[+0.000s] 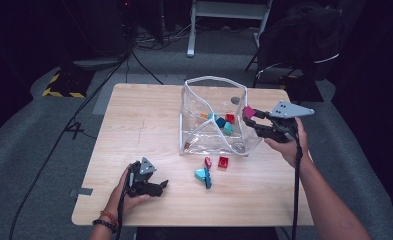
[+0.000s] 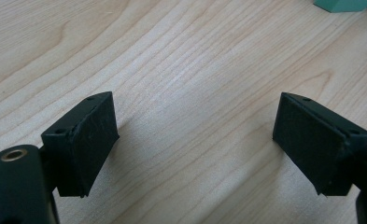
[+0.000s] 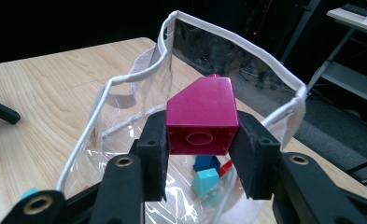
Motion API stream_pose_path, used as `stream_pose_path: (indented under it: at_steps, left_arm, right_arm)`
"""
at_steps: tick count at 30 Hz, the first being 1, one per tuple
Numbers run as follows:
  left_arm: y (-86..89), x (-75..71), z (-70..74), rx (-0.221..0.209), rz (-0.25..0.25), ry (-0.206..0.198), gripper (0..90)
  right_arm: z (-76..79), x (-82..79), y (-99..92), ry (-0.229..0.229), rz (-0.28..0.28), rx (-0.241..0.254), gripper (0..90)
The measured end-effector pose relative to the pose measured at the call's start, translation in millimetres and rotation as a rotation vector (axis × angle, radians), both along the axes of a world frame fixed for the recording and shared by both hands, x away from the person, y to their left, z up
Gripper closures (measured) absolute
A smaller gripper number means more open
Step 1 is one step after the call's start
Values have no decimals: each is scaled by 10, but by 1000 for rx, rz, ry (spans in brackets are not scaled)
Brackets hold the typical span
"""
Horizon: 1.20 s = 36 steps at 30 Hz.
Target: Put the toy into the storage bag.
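A magenta block [image 3: 202, 116] is clamped between the pads of my right gripper [image 3: 201, 140], which is shut on it. In the high view that gripper [image 1: 250, 116] holds the magenta block [image 1: 248, 112] over the right rim of a clear plastic bag [image 1: 194, 107] with white trim. Inside the bag lie blue, teal and red blocks [image 1: 224, 122]. My left gripper [image 1: 156, 186] rests open on the wooden table [image 1: 134, 125] at the near left, with bare wood between its pads [image 2: 95, 135]. On the table in front of the bag lie red blocks [image 1: 223, 161] and teal and blue blocks [image 1: 203, 175].
A teal block's edge [image 2: 342, 4] shows at the top right of the left gripper view. Beyond the table stand a white frame [image 1: 224, 15] and a dark chair [image 1: 304, 40]. Cables [image 1: 84, 105] run over the grey floor at the left.
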<state>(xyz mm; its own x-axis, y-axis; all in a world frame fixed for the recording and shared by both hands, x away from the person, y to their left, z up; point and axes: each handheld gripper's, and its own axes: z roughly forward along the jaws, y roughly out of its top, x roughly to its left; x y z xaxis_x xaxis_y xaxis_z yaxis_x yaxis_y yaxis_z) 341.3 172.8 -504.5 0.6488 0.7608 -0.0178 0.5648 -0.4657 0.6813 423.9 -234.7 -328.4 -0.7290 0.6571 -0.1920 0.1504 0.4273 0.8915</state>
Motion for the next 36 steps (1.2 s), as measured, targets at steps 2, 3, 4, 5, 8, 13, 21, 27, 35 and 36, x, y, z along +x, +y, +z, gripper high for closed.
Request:
stream_pose_path:
  at_steps: [2, 3, 4, 5, 8, 13, 21, 27, 35, 36]
  left_arm:
    - [-1, 0, -1, -1, 0, 0, 142]
    - [0, 0, 0, 0, 0, 0, 143]
    - [0, 0, 0, 0, 0, 0, 142]
    - [-1, 0, -1, -1, 0, 1, 142]
    - [0, 0, 0, -1, -1, 0, 142]
    - [0, 0, 0, -1, -1, 0, 142]
    - [0, 0, -1, -2, 0, 1, 143]
    - [-1, -2, -2, -3, 0, -1, 144]
    - [-1, -3, -1, -2, 1, -1, 144]
    - [-1, -3, -1, -2, 0, -1, 144]
  right_arm:
    - [-17, 41, 37, 12, -4, 6, 593]
    - [-25, 65, 49, 19, 0, 13, 593]
    - [-31, 82, 67, 22, -5, 11, 593]
    - [-35, 97, 84, 20, -7, 5, 593]
    - [-35, 124, 135, 16, -11, -5, 594]
    - [-31, 173, 200, 23, -11, -2, 593]
    - [-61, 243, 323, 38, -5, -16, 593]
    - [-89, 280, 390, 54, -22, -30, 563]
    - [-124, 252, 386, 55, -30, -26, 528]
    - [-122, 243, 376, 51, -28, -27, 526]
